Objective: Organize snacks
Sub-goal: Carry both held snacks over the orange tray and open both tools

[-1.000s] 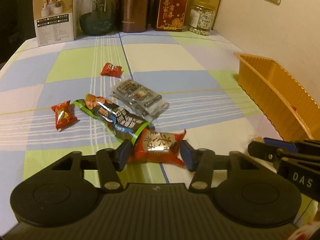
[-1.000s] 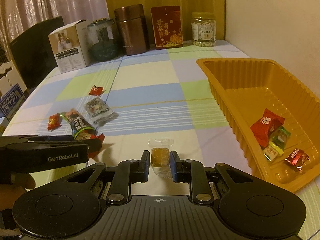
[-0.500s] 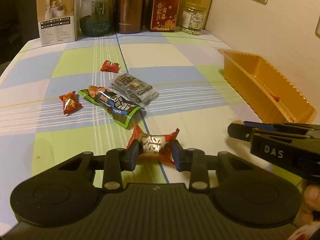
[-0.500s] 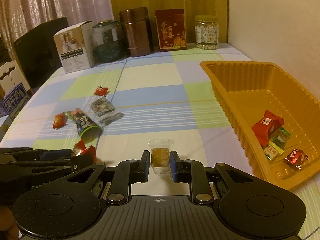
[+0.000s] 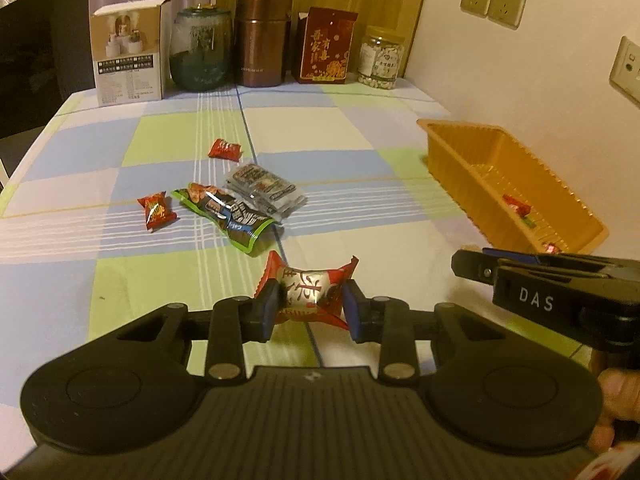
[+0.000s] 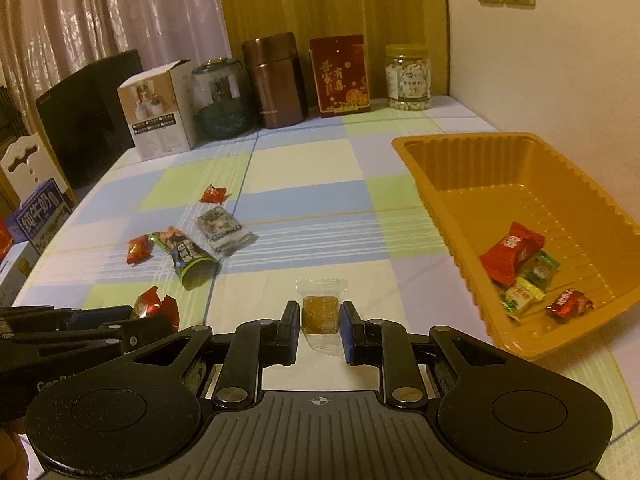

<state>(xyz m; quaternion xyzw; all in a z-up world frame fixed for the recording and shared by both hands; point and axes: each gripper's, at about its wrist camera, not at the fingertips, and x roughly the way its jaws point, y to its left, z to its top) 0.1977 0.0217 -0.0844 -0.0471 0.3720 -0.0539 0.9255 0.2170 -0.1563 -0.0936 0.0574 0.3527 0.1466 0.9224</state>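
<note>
My left gripper (image 5: 308, 306) is shut on a red and silver candy (image 5: 310, 292), held above the checked tablecloth. My right gripper (image 6: 320, 320) is shut on a clear-wrapped brown jelly (image 6: 321, 312), also lifted off the cloth. The orange tray (image 6: 452, 192) lies to the right with several wrapped sweets (image 6: 512, 252) in its near end. On the cloth to the left remain a green and black packet (image 5: 228, 216), a grey packet (image 5: 266, 190), and two small red candies (image 5: 157, 211) (image 5: 225, 149). The right gripper (image 5: 472, 266) shows at the right of the left wrist view.
Along the table's far edge stand a white box (image 5: 128, 64), a glass jar (image 5: 200, 54), a brown canister (image 5: 262, 40), a red box (image 5: 326, 50) and a jar of nuts (image 5: 380, 64). A wall runs behind the tray. A dark chair (image 6: 88, 116) is at the left.
The left gripper closed on the red and silver candy and lifted it away from the pile. The right gripper rose a little with the jelly, and the tray looks nearer.
</note>
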